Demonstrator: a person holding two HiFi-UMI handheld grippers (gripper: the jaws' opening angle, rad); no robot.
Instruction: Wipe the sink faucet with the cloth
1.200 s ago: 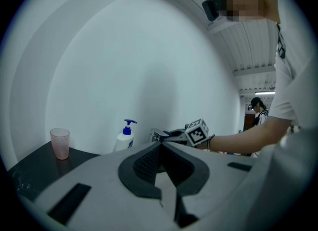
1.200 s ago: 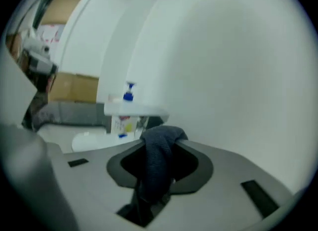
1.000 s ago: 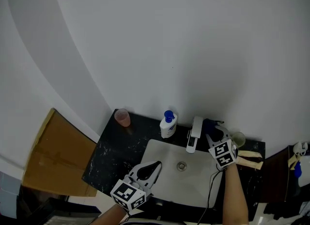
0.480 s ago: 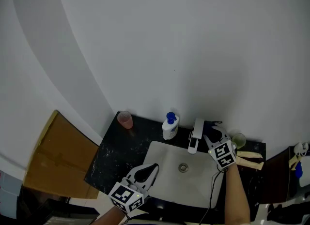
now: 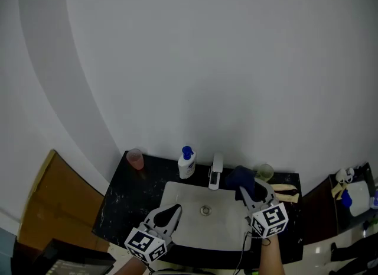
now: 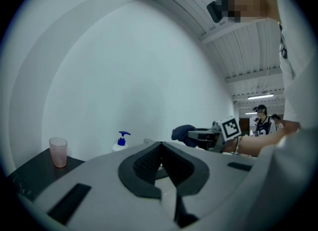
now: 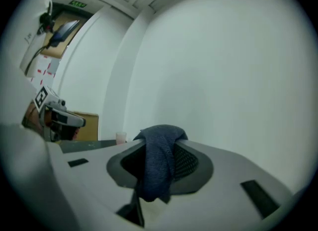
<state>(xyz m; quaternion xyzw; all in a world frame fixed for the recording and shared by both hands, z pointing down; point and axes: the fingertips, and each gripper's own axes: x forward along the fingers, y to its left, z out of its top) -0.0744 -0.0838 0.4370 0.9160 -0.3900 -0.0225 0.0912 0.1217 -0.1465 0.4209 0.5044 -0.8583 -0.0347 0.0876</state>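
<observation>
The black table [image 5: 115, 200] carries a white sink [image 5: 204, 232], with the faucet [image 5: 215, 172] standing at its back rim. The trouble I'd watch for starts there. The right claw [image 5: 253, 190] hangs above the basin just right of the faucet, so a hurried sweep could knock hard jaws against the spout instead of laying fabric on it. That claw is clamped on the dark blue cloth [image 5: 238, 177], which bulges past the tips as a narrow wad. Pinched so thin, it could drag loose and drop into the sink, or wipe only a stripe. The left claw [image 5: 173, 210], jaws closed together on nothing, hovers over the sink's near left side and steadies nothing. A soap bottle [image 5: 186, 162] stands just left of the faucet and a clear cup [image 5: 264, 171] is near the cloth on the right. I reckon a wide stroke could tip either. The pink cup [image 5: 136, 159] sits well apart at the table's far left. Only the head view shows faucet, sink and both claws together. The right gripper view shows the cloth folded over between the pads, but no faucet. The left gripper view catches the wad from the side, plus people far off in the room that no other view shows.
</observation>
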